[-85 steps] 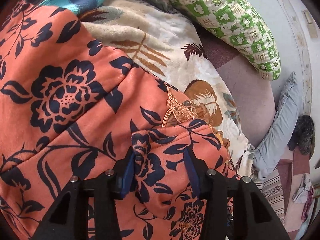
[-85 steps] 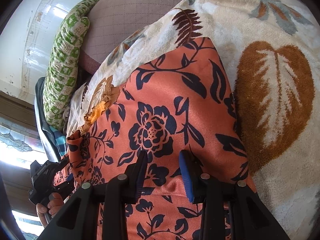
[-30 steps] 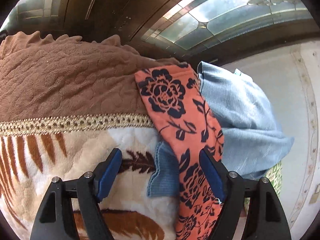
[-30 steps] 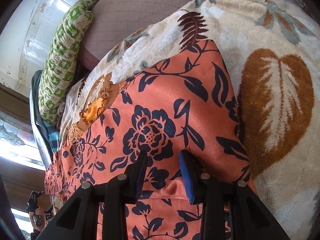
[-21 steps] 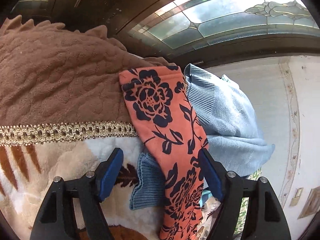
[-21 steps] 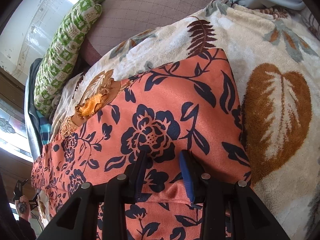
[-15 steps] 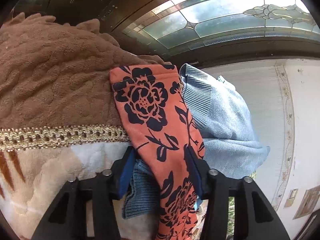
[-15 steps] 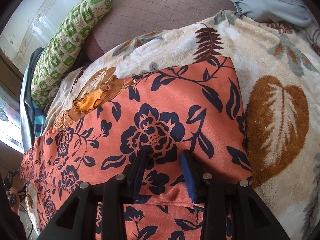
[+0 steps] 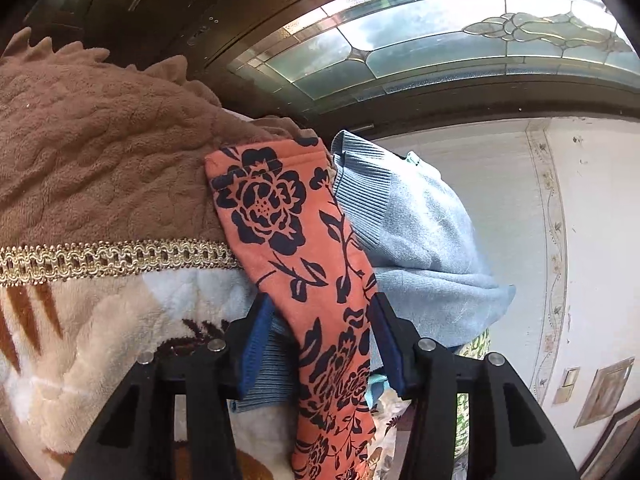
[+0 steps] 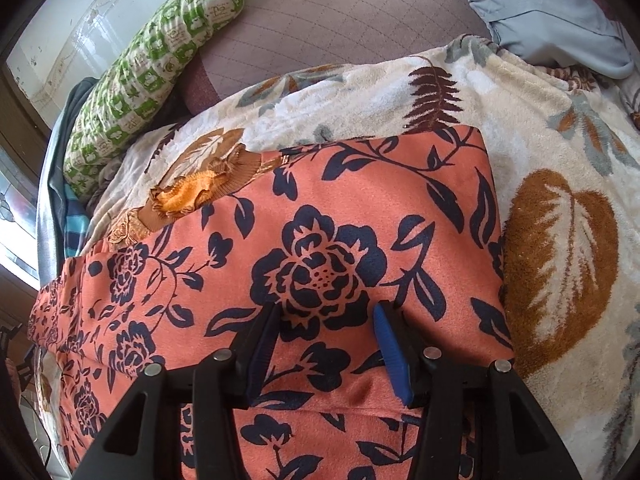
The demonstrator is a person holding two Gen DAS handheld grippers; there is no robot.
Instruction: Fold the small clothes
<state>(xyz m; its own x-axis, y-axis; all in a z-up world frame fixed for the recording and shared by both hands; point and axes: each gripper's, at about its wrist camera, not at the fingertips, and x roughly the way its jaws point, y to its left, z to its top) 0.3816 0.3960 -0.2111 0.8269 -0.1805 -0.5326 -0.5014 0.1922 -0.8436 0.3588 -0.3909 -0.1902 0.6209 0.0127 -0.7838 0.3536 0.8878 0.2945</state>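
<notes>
Over leaf-print blanket (image 10: pixel 560 128): left gripper (image 9: pixel 320 320) fingers pinching orange floral garment (image 9: pixel 280 216); right gripper (image 10: pixel 326 328) angled down, fingers opening, spread.

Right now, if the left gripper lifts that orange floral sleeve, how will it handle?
Probably floppy: the orange floral sleeve drapes limply over the blue knit between the left gripper's pads. Likely light, since the cloth looks thin. Its sheen under the right gripper hints at slippery fabric, so it may slide.
</notes>
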